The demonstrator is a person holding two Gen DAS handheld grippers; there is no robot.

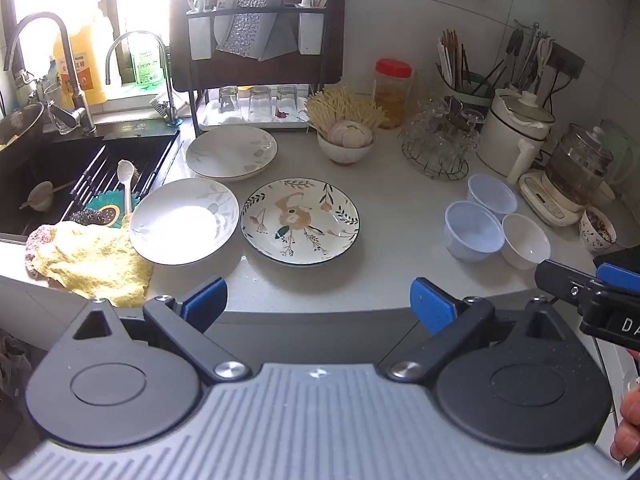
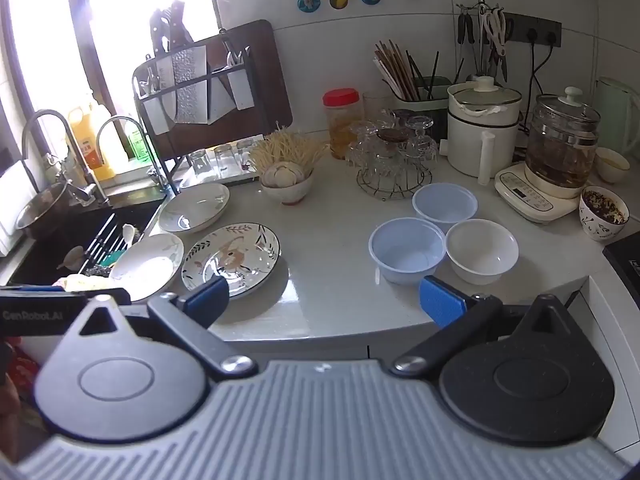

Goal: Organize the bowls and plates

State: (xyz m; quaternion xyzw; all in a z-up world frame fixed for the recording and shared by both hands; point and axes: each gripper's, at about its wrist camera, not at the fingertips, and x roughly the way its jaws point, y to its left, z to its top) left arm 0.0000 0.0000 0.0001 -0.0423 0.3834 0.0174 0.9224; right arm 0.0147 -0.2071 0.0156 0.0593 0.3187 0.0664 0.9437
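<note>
Three plates lie on the white counter: a floral plate (image 1: 300, 222) (image 2: 231, 258), a white plate (image 1: 183, 221) (image 2: 146, 266) to its left, and a white leaf-print plate (image 1: 231, 153) (image 2: 195, 207) behind. Three small bowls cluster at the right: two bluish plastic ones (image 1: 474, 231) (image 1: 492, 197) (image 2: 406, 249) (image 2: 445, 202) and a white one (image 1: 525, 241) (image 2: 482, 250). My left gripper (image 1: 318, 304) is open and empty, held back over the counter's front edge before the plates. My right gripper (image 2: 323, 300) is open and empty, in front of the bowls.
A black sink (image 1: 60, 168) with a rack and spoon lies at the left, a yellow cloth (image 1: 90, 262) by it. At the back stand a dish rack (image 1: 256, 56), a garlic bowl (image 1: 347, 142), a glass stand (image 1: 438, 140), a pot (image 1: 514, 132) and a kettle (image 1: 576, 168).
</note>
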